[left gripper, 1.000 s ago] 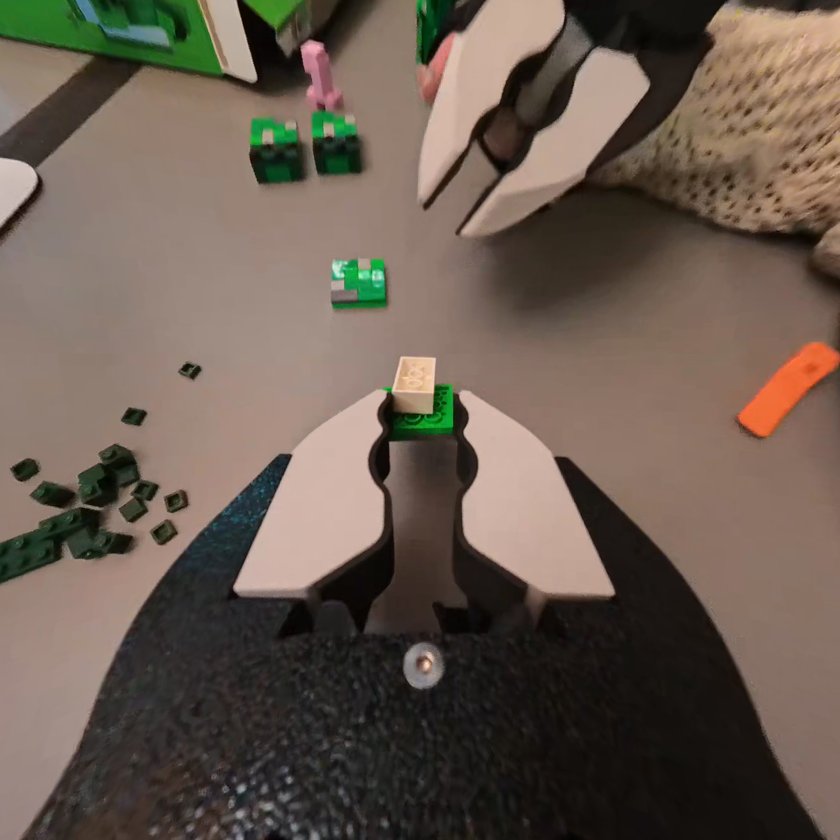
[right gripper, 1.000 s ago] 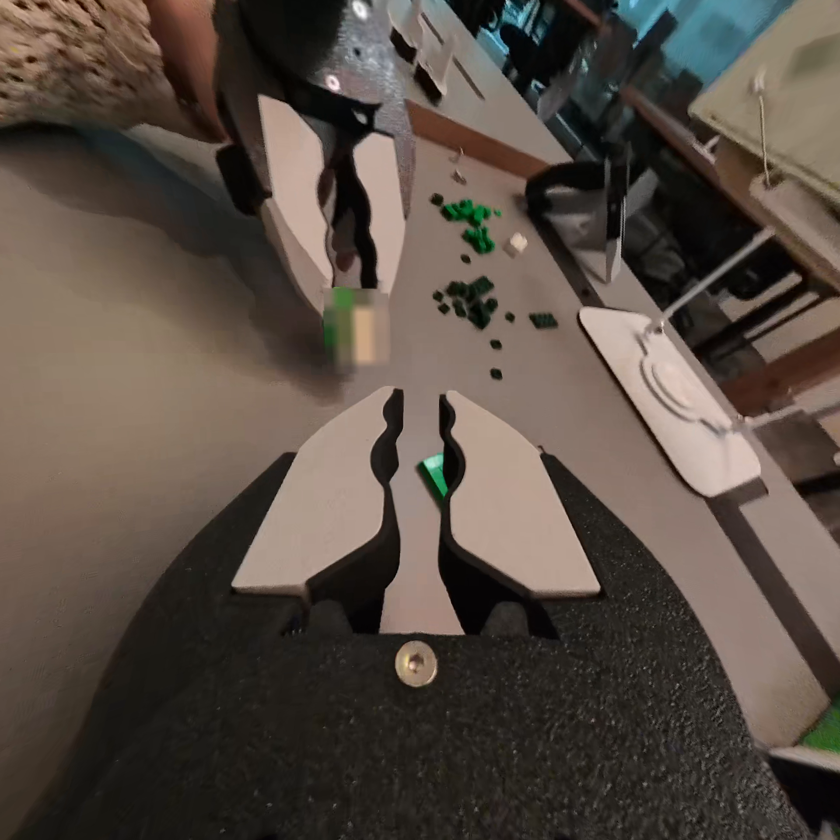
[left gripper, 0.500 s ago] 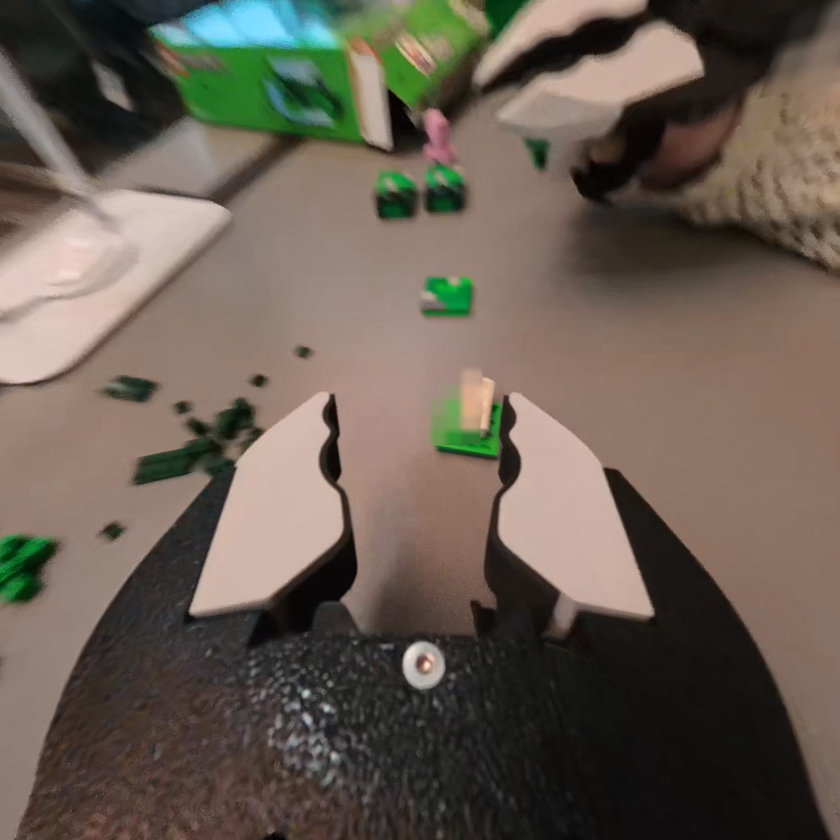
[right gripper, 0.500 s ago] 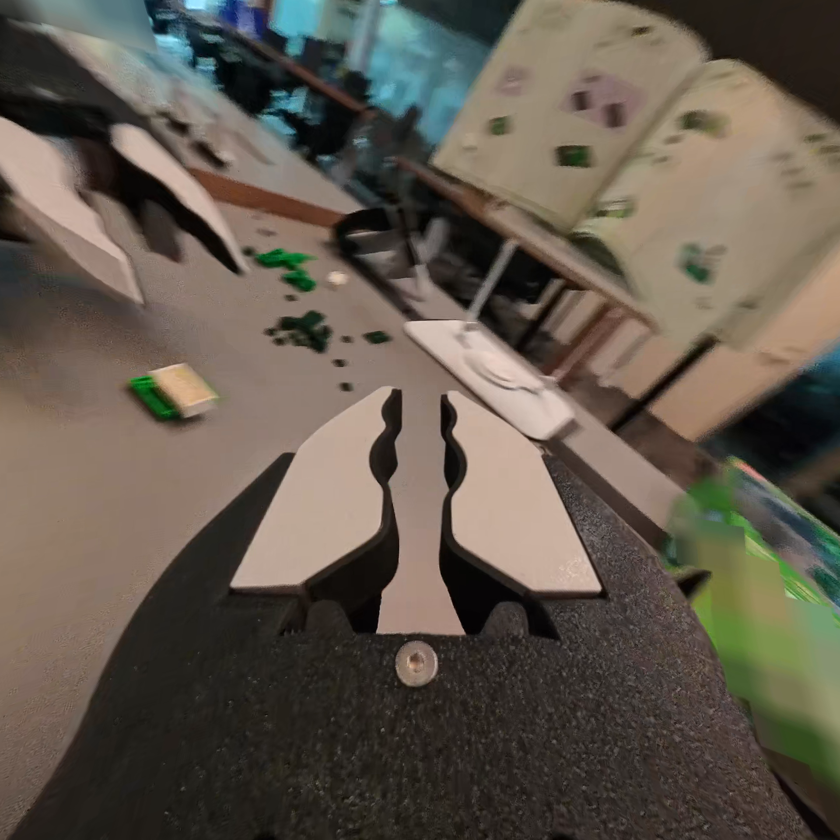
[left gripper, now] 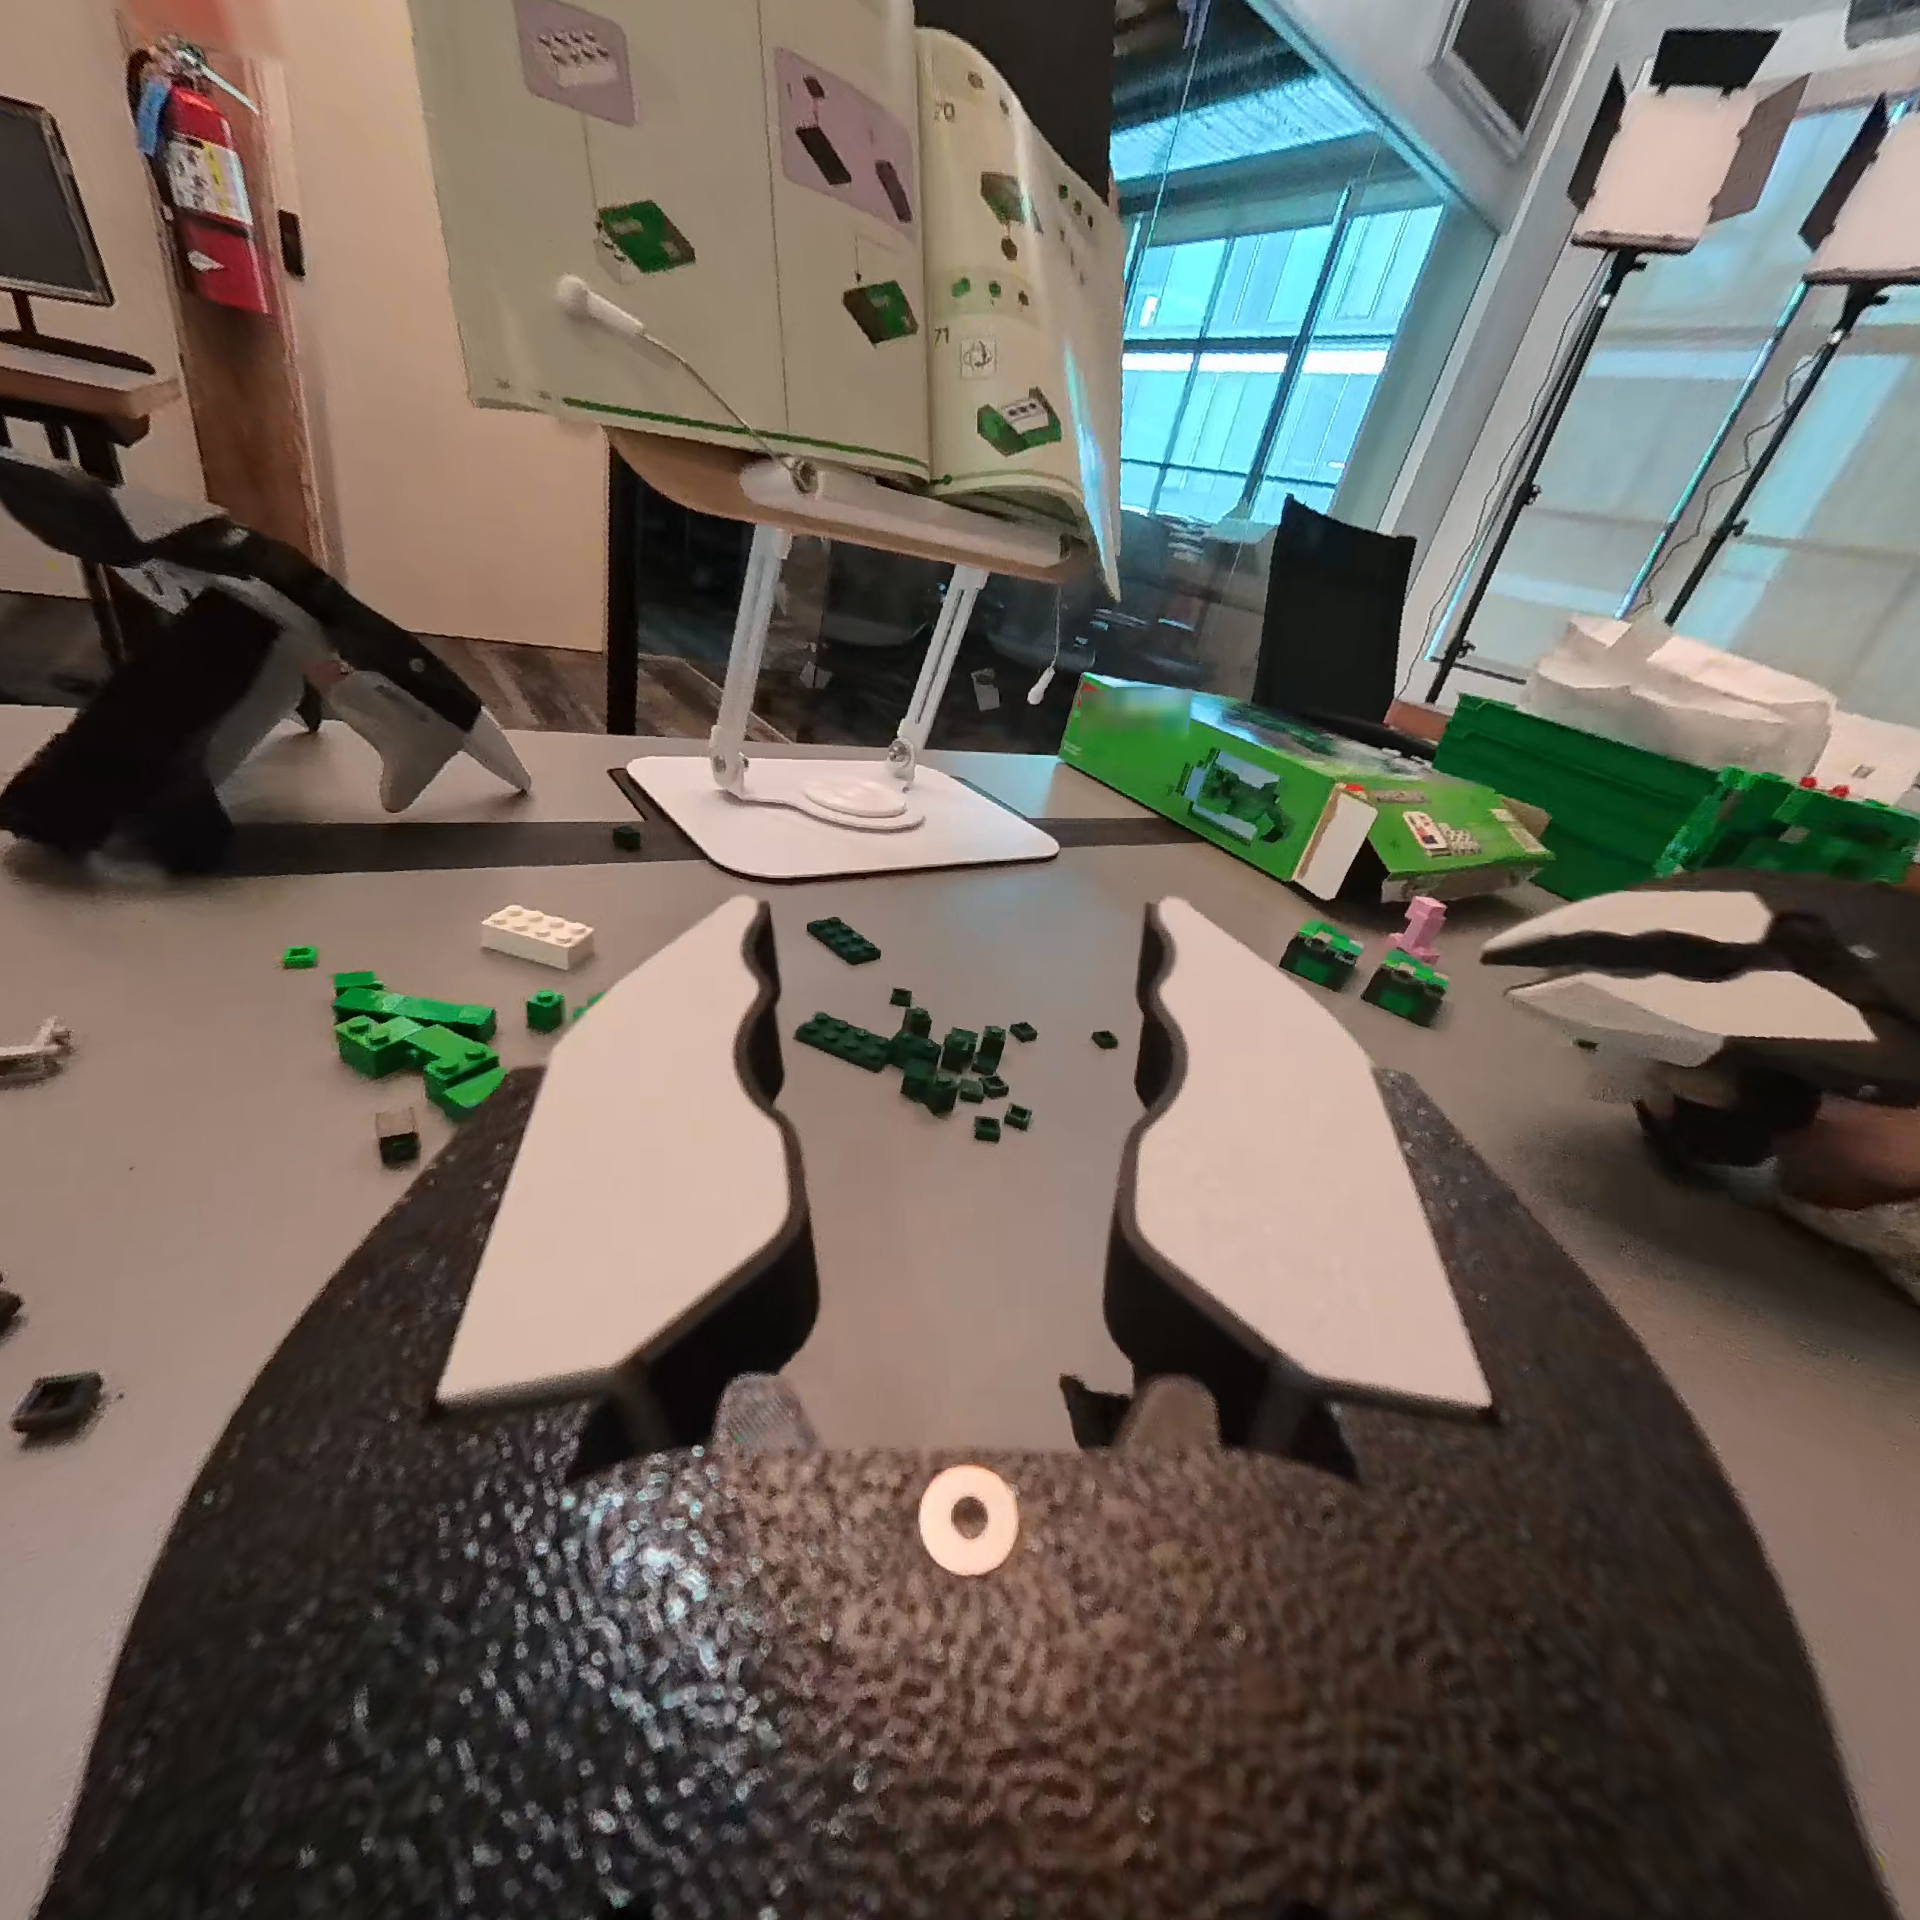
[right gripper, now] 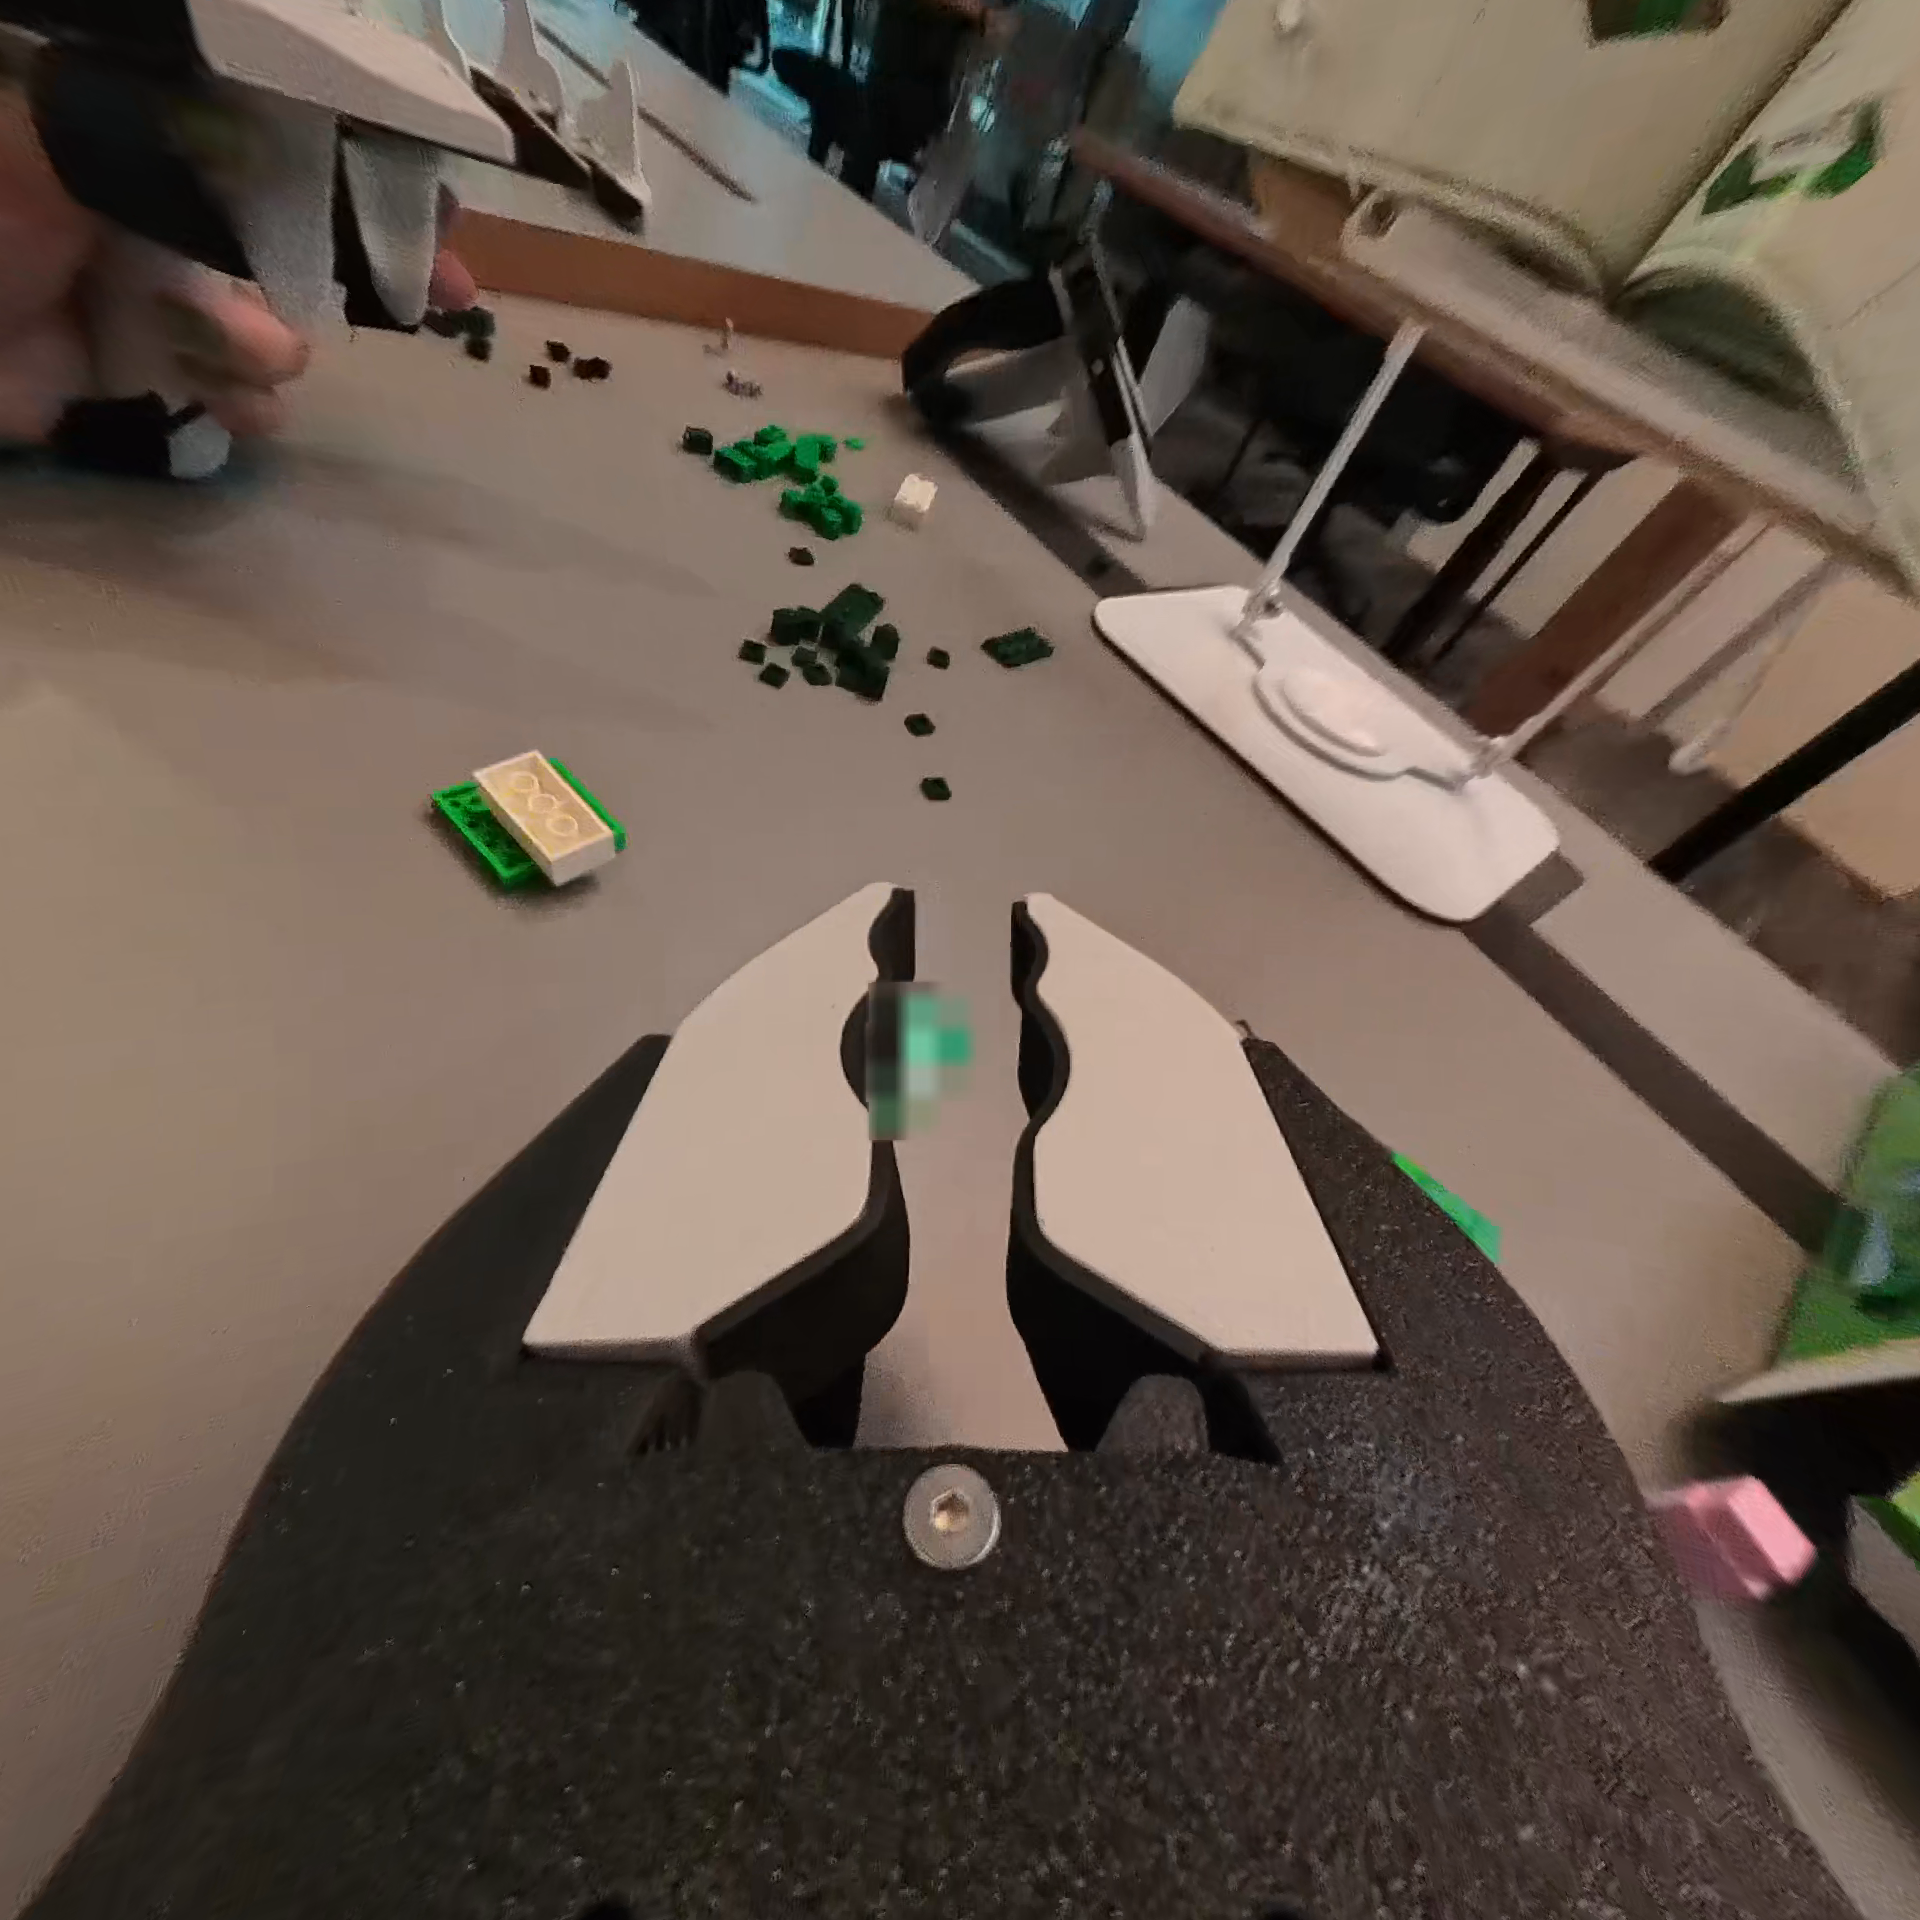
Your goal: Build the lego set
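My left gripper [left gripper: 951,925] is open wide and empty, above the grey table [left gripper: 935,1247], pointing at a pile of dark green pieces [left gripper: 935,1049]. A white brick on a green plate [right gripper: 530,821] lies loose on the table, seen only in the right wrist view. My right gripper [right gripper: 961,904] has its jaws a narrow gap apart. A green blur under a mosaic patch shows between them, and I cannot tell if it is held. The right gripper also shows at the right of the left wrist view [left gripper: 1496,971].
A bright green pile [left gripper: 416,1029] and a loose white brick [left gripper: 537,935] lie at the left. An instruction booklet [left gripper: 790,229] stands on a white stand [left gripper: 831,821]. A green box [left gripper: 1299,790], two small green builds [left gripper: 1320,951] and a pink figure [left gripper: 1418,925] are at the right. A spare gripper [left gripper: 260,665] lies far left. There is about 25 cm between the tips of the two grippers.
My left gripper opened, let go of the white-on-green build and swung up toward the piles and booklet. My right gripper drew back toward the box side.
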A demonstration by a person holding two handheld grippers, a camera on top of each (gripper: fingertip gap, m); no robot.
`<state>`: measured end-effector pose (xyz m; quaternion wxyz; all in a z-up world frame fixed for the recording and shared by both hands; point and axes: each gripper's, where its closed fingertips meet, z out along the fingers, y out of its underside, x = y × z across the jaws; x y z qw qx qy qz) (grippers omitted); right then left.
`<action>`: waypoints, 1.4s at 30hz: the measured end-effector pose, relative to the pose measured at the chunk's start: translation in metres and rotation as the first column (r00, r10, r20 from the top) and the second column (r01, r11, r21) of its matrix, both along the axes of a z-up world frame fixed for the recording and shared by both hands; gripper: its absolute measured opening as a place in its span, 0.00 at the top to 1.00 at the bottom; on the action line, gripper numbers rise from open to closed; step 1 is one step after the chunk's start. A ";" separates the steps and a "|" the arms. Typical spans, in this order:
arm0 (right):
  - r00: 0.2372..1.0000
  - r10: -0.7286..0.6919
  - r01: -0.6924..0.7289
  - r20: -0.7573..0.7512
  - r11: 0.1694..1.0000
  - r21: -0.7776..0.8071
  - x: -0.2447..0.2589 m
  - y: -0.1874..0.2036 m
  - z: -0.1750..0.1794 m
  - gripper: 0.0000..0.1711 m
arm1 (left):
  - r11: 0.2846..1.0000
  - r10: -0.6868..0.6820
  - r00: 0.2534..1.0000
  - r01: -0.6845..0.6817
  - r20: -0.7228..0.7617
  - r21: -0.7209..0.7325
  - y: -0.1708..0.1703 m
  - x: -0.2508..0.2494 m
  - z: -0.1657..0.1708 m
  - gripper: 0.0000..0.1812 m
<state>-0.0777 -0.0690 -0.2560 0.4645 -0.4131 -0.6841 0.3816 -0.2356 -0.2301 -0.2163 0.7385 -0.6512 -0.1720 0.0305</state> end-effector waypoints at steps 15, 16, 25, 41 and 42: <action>0.783 -0.359 0.431 0.508 0.902 -0.028 -0.006 -0.001 -0.065 0.70 | 0.995 0.018 0.989 -0.032 -0.145 -0.091 0.005 0.007 -0.003 0.66; 0.784 -0.358 0.433 0.507 0.901 -0.034 -0.009 -0.002 -0.065 0.71 | 0.994 0.014 0.986 -0.031 -0.164 -0.101 0.007 0.010 -0.004 0.67; 0.827 -0.313 0.357 0.468 0.934 -0.006 -0.016 -0.005 -0.052 0.80 | 0.994 -0.062 0.820 -0.001 -0.568 -0.110 0.013 0.059 0.015 0.71; 0.808 0.418 -0.292 0.415 0.896 -0.334 -0.006 -0.142 0.012 0.80 | 0.925 -0.376 0.192 0.027 -0.907 -0.378 0.033 0.151 -0.030 0.85; 0.807 0.420 -0.294 0.414 0.895 -0.335 -0.006 -0.142 0.012 0.80 | 0.933 -0.355 0.174 0.004 -0.918 -0.360 0.034 0.150 -0.029 0.91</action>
